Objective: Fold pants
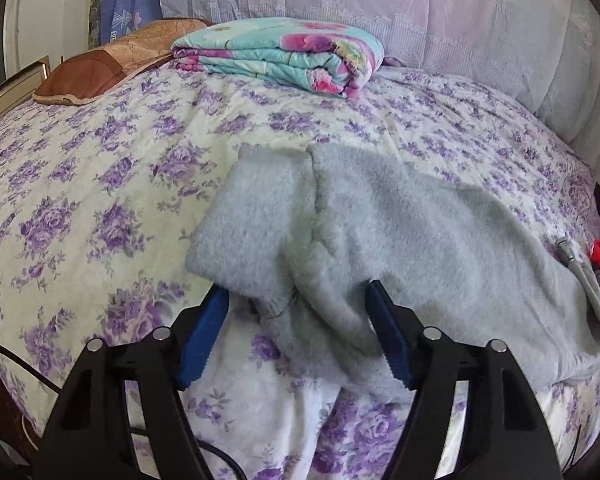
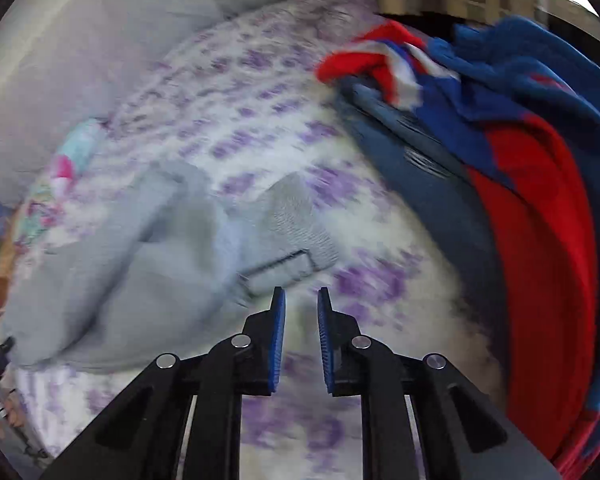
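Fuzzy grey pants (image 1: 380, 220) lie spread on the purple-flowered bedspread (image 1: 100, 200), their near edge hanging toward me. My left gripper (image 1: 298, 292) is open, its blue pads on either side of a bunched fold of the pants at the bed's front edge. In the blurred right wrist view the pants (image 2: 140, 248) lie left of centre, with a ribbed part and a sewn label (image 2: 284, 268) just ahead. My right gripper (image 2: 301, 300) is open by a narrow gap and empty, just short of that label.
A folded teal and pink quilt (image 1: 284, 52) and a brown pillow (image 1: 112, 64) lie at the far side of the bed. A pile of red, blue and dark blue clothes (image 2: 520, 200) lies on the bed to the right of the pants. A lace-covered headboard (image 1: 380, 12) stands behind.
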Action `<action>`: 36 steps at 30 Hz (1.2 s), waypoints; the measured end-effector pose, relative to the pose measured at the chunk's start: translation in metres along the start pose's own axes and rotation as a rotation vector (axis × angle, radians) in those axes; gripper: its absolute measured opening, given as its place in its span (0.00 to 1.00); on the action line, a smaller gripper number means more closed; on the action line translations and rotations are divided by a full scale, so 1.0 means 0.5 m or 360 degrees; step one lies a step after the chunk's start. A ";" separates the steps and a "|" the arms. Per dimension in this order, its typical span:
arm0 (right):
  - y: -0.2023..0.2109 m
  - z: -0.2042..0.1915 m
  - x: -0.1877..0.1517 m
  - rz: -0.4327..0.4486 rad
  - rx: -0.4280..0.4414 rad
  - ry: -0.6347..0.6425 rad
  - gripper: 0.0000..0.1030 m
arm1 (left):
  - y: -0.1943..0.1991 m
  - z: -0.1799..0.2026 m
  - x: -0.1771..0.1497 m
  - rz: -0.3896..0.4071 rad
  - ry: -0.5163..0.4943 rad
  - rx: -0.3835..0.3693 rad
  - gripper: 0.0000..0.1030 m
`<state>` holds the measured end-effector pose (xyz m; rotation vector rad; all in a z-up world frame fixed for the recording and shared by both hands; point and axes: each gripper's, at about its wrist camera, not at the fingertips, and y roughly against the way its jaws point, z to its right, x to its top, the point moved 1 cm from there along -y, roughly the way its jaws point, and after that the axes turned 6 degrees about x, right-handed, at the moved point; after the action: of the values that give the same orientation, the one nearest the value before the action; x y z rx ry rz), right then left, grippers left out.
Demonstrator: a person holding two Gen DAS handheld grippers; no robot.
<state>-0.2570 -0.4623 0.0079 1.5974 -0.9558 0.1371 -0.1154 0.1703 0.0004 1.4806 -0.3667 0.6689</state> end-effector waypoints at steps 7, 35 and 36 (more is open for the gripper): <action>0.061 -0.145 -0.021 0.0115 0.0566 0.0136 0.54 | 0.038 -0.008 -0.017 -0.0008 0.0011 -0.0155 0.68; -0.024 -0.338 0.022 -0.0051 0.0942 0.0307 0.15 | 0.038 0.009 0.011 -0.0278 0.0021 -0.0264 0.51; -0.019 -0.335 0.026 -0.0046 0.0957 0.0294 0.15 | 0.033 0.015 0.011 -0.0281 0.0016 -0.0265 0.47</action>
<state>-0.1740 -0.3239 0.0558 2.0999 -0.7837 0.5867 -0.1202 0.1630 0.0174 1.3328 -0.2733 0.4929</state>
